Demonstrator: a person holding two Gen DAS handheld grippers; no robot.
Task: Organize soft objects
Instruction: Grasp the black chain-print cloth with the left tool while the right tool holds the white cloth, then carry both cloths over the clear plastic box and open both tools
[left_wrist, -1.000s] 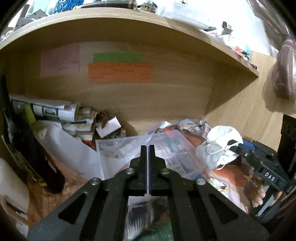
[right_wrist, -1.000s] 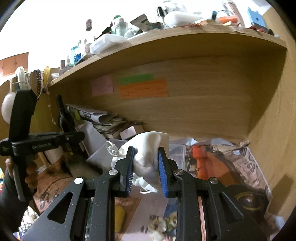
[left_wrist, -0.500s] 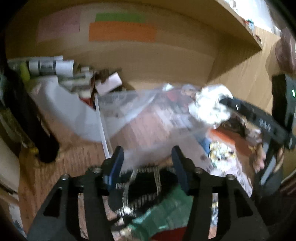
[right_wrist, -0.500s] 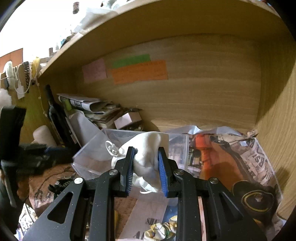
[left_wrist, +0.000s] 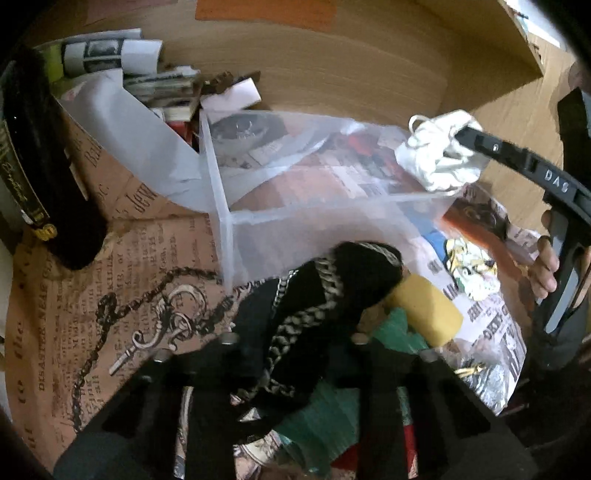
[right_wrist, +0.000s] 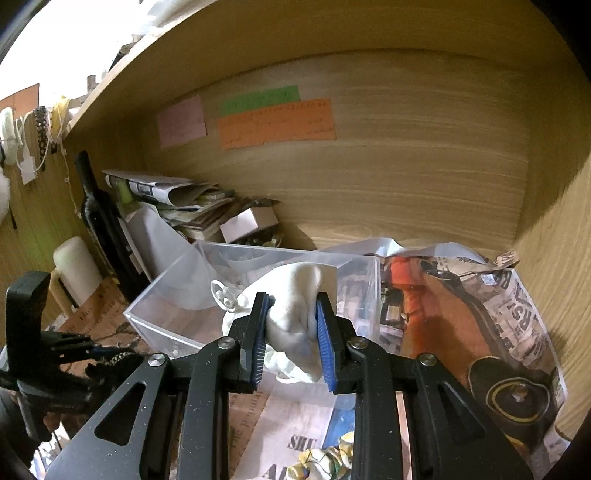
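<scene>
The left tool (left_wrist: 295, 336) is now dipping toward the heap of soft things on the counter (left_wrist: 92, 295), where a second ago it was pressed together and facing the shelf wall. Its fingers are spreading to either side of the black patterned cloth (left_wrist: 317, 295), which is lying between them; whether they are closing on it I cannot tell. That reads as the next pickup beginning. The cloth's long axis is running from close under this tool diagonally away to its right, its far end beside the yellow sponge (left_wrist: 424, 314).

The right tool (right_wrist: 291, 339) is still pinching the white cloth (right_wrist: 295, 317), and is now carrying it just past the near wall of the clear bin (right_wrist: 162, 302) ahead, so the drop looks close. The white cloth is bunched, roughly upright, hanging below the pads.
</scene>
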